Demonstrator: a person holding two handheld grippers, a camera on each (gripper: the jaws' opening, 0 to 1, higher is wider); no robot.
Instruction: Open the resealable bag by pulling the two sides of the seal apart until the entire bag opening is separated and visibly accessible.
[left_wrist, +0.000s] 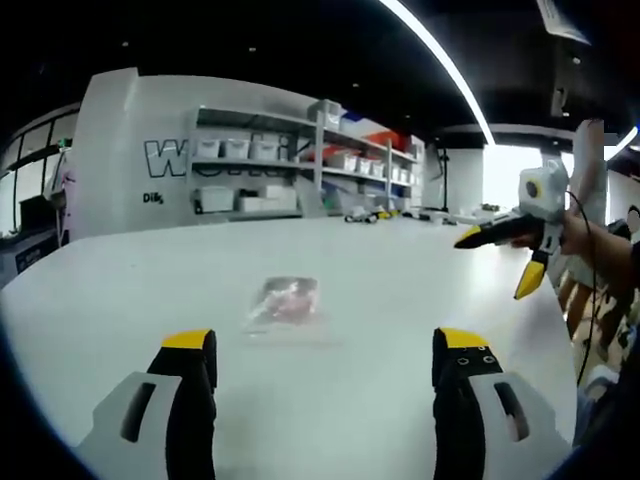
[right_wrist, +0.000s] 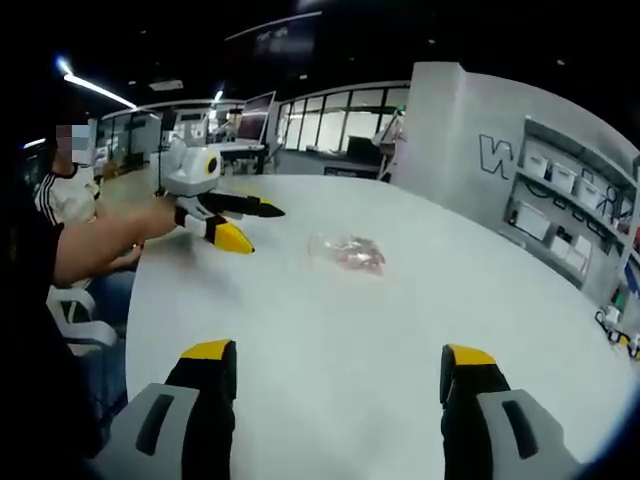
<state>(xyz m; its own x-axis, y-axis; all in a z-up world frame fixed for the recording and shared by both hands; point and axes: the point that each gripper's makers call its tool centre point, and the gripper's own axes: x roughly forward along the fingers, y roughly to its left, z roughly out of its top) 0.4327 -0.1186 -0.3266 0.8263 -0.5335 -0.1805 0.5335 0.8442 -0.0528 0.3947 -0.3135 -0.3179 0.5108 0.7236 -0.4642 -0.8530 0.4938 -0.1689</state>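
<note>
I see a wide white table spreading out ahead of me, its bare top running back toward a white wall with dark lettering and a run of shelving loaded with pale bins. A bright ceiling light strip cuts across the dark ceiling above.

In the left gripper view, my left gripper hangs above the near part of the table with its yellow-tipped jaws spread wide and nothing between them. My right gripper comes in from the right of that view, held up over the table's edge by a hand; its two jaws stand well apart too.

In the right gripper view, my right gripper shows the same wide, empty spread, and my left gripper appears at the left, held by an outstretched arm, jaws parted.

The resealable bag lies flat on the table between the two grippers and well apart from both, a small clear pouch with reddish contents. In the right gripper view the bag sits just beyond the left gripper's tips, untouched; I cannot tell from here whether its seal is closed.
</note>
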